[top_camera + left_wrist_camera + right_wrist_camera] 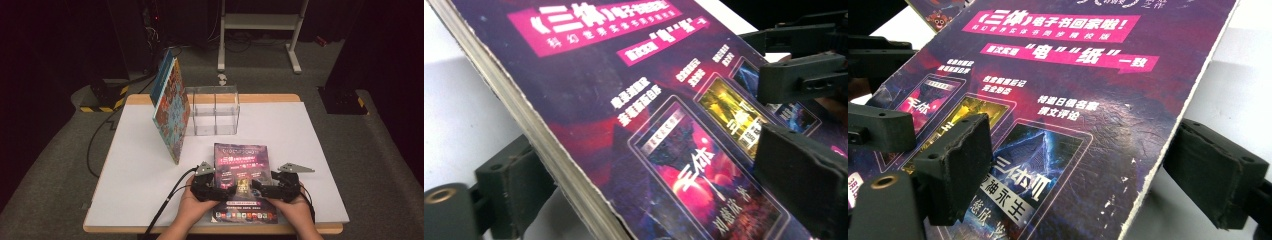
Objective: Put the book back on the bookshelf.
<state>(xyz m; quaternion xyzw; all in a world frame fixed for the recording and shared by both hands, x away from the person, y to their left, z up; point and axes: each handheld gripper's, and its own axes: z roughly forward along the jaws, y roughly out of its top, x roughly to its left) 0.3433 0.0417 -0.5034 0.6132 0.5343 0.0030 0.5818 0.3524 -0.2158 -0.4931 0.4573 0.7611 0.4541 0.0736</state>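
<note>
A purple-covered book [241, 165] with pink title bands lies flat near the table's front edge. My left gripper [226, 189] reaches in over its left edge and my right gripper [258, 188] over its right edge, the two facing each other. In the left gripper view, my left gripper [654, 175] stands open: one jaw sits beside and under the book's page edge [549, 145], the other over the cover. In the right gripper view, my right gripper [1088, 170] is open, with one jaw over the cover [1073, 100] and the other clear of the book's edge.
A colourful patterned book [171, 107] stands tilted at the back left against a clear acrylic box [214, 111]. The white table [140, 165] has free room to the left and right. A white stand [260, 22] is on the floor behind.
</note>
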